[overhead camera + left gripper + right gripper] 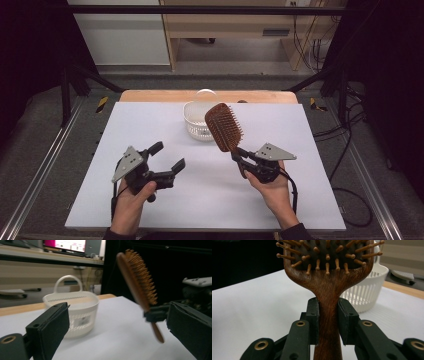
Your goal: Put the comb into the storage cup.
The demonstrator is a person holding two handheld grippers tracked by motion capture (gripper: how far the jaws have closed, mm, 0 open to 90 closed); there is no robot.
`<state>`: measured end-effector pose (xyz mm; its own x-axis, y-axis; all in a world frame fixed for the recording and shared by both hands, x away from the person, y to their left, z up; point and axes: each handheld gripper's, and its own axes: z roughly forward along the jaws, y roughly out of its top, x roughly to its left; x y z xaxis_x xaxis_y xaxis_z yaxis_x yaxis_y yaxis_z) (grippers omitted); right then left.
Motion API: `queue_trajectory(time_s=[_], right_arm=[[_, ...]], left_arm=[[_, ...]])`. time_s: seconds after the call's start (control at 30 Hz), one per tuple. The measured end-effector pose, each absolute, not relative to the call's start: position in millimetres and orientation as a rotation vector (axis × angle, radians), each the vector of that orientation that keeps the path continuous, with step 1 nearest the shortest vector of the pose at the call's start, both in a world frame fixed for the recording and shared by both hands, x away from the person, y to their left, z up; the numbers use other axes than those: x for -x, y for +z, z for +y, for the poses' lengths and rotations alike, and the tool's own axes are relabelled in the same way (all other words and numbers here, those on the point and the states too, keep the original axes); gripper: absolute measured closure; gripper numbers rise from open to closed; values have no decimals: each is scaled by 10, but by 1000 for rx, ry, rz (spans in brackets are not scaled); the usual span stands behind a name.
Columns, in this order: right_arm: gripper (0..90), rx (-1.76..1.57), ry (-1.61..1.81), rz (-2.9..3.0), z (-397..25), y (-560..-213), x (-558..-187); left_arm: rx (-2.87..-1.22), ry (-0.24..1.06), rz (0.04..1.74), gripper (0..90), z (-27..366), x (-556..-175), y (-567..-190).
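Grey carpeted floor point(45, 130) surrounds the table point(150, 95), with a wooden desk point(225, 25) and cables point(305, 45) beyond.

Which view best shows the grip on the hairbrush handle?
Right gripper view: the right gripper clamps both jaws on the hairbrush handle, close up. High view shows the whole brush tilted above the table; left gripper view shows it side-on, blurred.

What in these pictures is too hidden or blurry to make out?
- Hairbrush: its top is cut off by the right gripper view's upper edge.
- Basket: in the high view the hairbrush covers part of it, so its contents stay uncertain.
- Basket label: too blurred to read in the left gripper view.
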<state>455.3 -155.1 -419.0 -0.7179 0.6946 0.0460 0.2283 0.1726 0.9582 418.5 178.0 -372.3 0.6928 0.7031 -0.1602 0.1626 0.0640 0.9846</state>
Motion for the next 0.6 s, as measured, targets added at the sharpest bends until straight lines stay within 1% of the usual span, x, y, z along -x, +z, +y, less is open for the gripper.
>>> queue_trajectory(time_s=[0.13,0.27,0.6], right_arm=[[731,-832,1591,2060,-1416,-4179,-4573],[731,-800,1594,2066,-1313,-4174,-4589],[731,-768,1626,2055,-1190,-4203,-4561]], left_arm=[[-1519,505,732,36,1633,-4293,-3586],[-1518,533,729,31,1591,-4353,-3508],[-1511,492,751,33,1483,-4489,-3427]])
